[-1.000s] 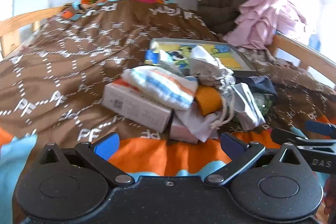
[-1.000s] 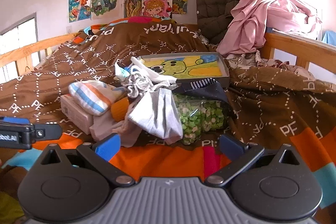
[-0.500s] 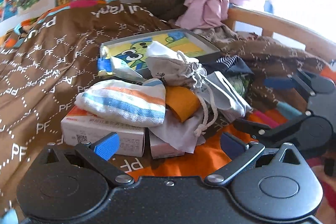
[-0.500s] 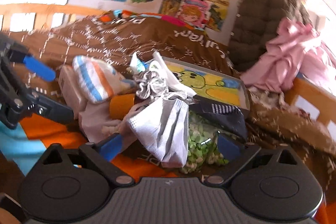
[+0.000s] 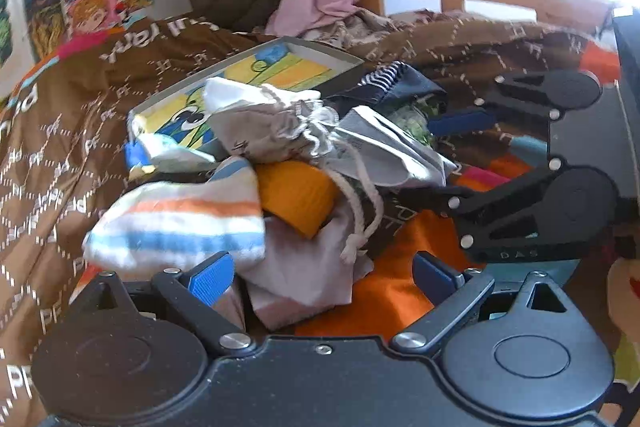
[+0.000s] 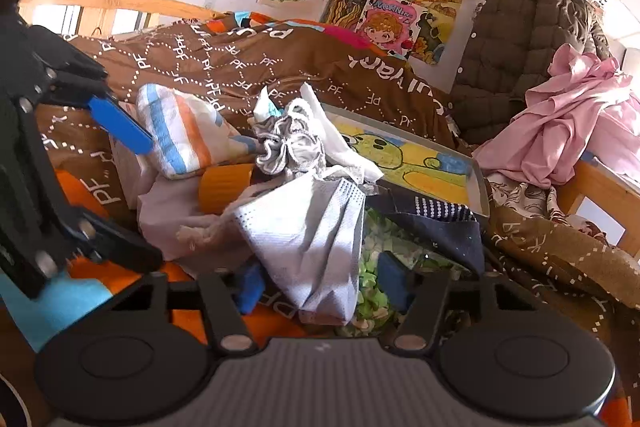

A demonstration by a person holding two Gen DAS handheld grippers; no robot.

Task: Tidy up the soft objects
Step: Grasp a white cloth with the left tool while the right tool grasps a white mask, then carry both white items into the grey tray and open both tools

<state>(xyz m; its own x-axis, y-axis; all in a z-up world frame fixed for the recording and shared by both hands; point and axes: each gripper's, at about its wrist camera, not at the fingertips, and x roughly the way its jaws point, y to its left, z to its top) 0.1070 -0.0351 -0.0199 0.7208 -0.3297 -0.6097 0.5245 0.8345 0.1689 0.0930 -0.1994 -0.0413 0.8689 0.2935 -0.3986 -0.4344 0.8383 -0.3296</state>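
The pile [image 6: 280, 187] of crumpled cloth lies heaped on the brown quilt [image 6: 248, 67], a striped sock [image 5: 180, 223] lying crosswise, between the wide-open, empty left gripper [image 5: 320, 275] and right gripper [image 6: 320, 283].

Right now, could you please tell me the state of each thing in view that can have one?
left gripper: open, holding nothing.
right gripper: open, straddling the grey cloth's lower end.
grey cloth: crumpled, draped over the pile.
drawstring pouch: cinched shut, cord hanging loose.
striped cloth: bundled, lying on the pile.
picture box: open, lidless.
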